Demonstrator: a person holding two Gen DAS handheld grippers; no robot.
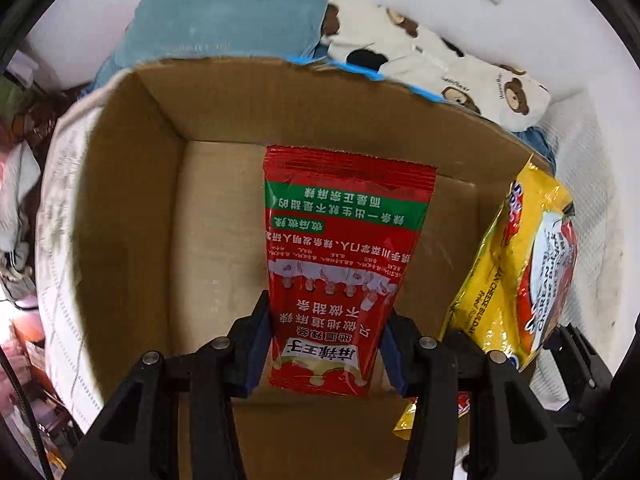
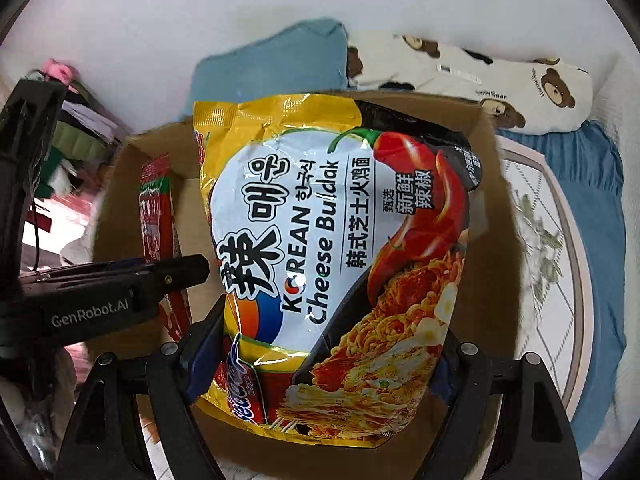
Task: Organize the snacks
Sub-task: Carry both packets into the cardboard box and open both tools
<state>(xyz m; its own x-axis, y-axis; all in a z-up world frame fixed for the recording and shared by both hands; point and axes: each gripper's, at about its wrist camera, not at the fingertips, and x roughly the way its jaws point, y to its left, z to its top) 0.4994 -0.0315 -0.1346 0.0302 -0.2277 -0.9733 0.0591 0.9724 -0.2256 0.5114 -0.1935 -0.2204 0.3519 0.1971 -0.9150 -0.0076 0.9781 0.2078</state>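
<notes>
My left claw (image 1: pixel 328 344) is clamped on the red snack packet (image 1: pixel 344 256), which hangs over the open cardboard box (image 1: pixel 132 208). My right claw (image 2: pixel 320 364) grips the yellow noodle bag (image 2: pixel 328 248) across its lower part, over the same box. To do this well, I should lower each pack close to the box floor before letting go, the red one toward the left wall, the noodles flat on the right, so neither tips out. The floor under the noodle bag is hidden from me, so I probably have room, not certainly.
</notes>
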